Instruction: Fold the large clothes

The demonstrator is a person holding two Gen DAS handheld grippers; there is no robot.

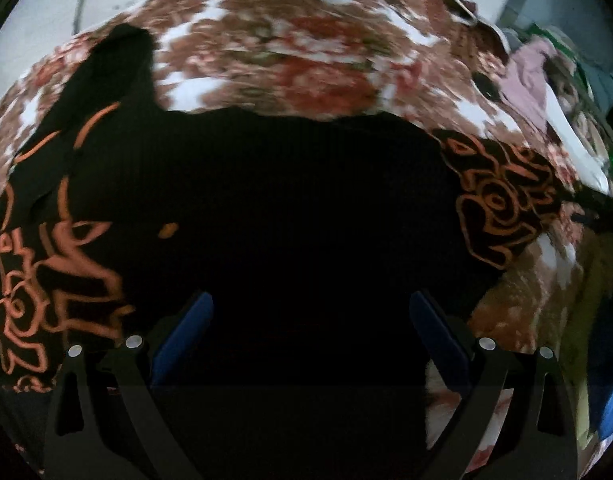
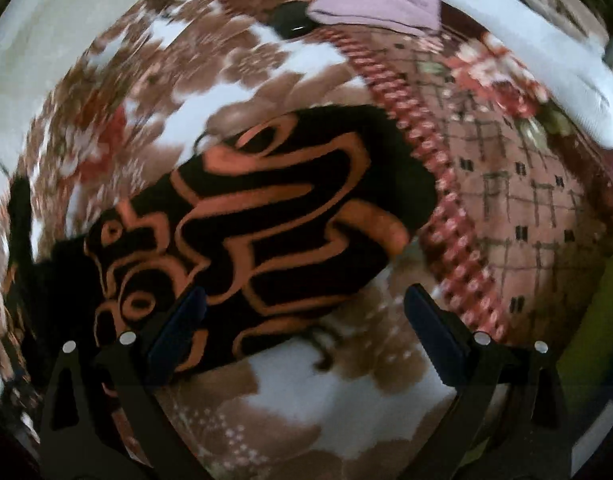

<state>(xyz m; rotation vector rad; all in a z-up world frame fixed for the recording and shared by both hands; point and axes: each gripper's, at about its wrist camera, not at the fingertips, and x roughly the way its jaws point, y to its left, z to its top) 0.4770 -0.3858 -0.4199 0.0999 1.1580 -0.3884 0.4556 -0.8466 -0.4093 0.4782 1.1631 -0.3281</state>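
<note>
A brown, white and red floral blanket (image 1: 290, 52) spreads beneath and beyond both tongs. On it lies a black garment (image 1: 298, 208) with orange swirl patterns, directly ahead of the left gripper (image 1: 310, 328), whose jaws stand wide and empty. Its patterned sleeve (image 2: 266, 216) sits ahead-left of the right gripper (image 2: 306, 320), also wide and empty. It looks soft, limp and light; sleeve ends or hems seem best for gripping.

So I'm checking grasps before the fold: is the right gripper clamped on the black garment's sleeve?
No: the right gripper is open, its fingers spread apart above the orange-patterned sleeve, gripping nothing.
</note>
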